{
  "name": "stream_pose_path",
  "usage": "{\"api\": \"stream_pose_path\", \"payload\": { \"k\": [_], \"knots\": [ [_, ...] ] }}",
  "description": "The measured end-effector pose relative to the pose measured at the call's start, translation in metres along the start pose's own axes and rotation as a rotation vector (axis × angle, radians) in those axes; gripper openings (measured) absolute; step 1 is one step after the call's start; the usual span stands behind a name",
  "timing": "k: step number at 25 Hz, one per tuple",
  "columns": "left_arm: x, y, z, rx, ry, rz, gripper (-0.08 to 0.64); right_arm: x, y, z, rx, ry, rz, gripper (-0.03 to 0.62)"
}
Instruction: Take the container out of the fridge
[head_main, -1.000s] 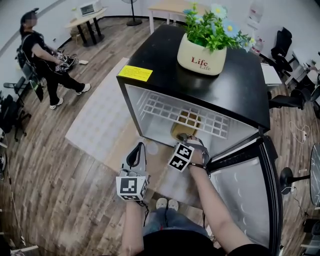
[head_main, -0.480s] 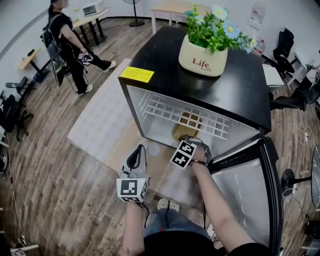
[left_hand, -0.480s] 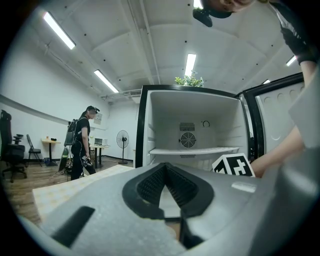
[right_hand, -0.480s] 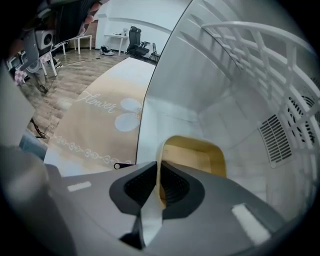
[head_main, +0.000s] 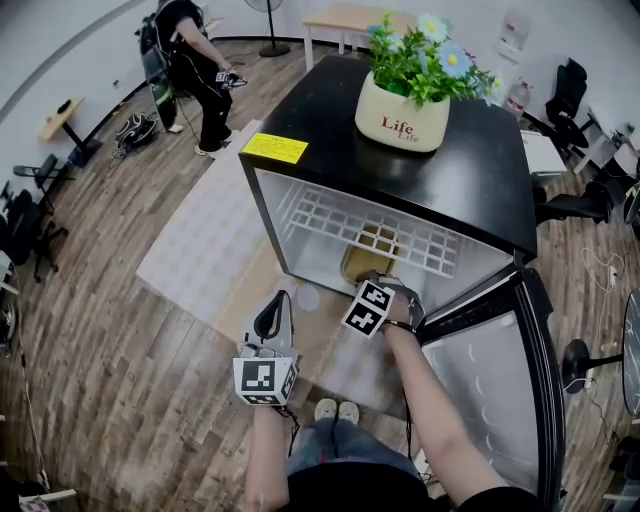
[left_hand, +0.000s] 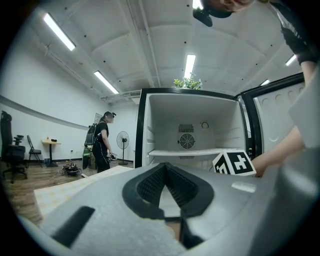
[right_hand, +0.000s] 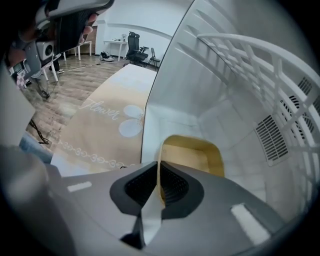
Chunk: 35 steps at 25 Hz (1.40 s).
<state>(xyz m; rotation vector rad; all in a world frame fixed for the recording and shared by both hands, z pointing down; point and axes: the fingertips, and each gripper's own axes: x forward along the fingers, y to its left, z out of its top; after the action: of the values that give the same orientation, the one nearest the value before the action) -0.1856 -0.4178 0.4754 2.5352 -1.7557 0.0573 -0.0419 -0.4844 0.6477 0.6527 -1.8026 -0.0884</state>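
1. The right gripper (right_hand: 159, 180) has just been closing. Its fingers (right_hand: 176, 187), wide apart a second ago, now pinch the near wall of the yellow container (right_hand: 192, 154) inside the fridge (head_main: 330, 110).
2. The person in the background (head_main: 190, 60) has walked from the left side of the room, across the wooden floor (head_main: 100, 250), to the far end near the fan (head_main: 266, 30).

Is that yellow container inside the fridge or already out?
Inside: the container sits on the floor of the fridge, below the white wire shelf.
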Motion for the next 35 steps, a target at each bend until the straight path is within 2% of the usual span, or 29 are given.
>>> {"api": "stream_pose_path", "payload": {
  "k": [9,15,26,35],
  "knots": [
    [-0.011,-0.006,0.005,0.005,-0.011,0.000,0.005,-0.028,0.016,0.009,0.059,-0.090,0.006,0.026],
    [-0.022,-0.010,0.010,0.010,-0.020,0.001,0.005,-0.062,0.031,0.025,0.143,-0.225,0.006,0.026],
    [-0.049,-0.015,0.026,0.028,-0.050,0.018,0.005,-0.149,0.053,0.060,0.422,-0.641,0.061,0.026],
    [-0.067,-0.013,0.037,0.039,-0.072,0.042,0.005,-0.209,0.072,0.078,0.521,-0.925,0.142,0.026]
  ]
}}
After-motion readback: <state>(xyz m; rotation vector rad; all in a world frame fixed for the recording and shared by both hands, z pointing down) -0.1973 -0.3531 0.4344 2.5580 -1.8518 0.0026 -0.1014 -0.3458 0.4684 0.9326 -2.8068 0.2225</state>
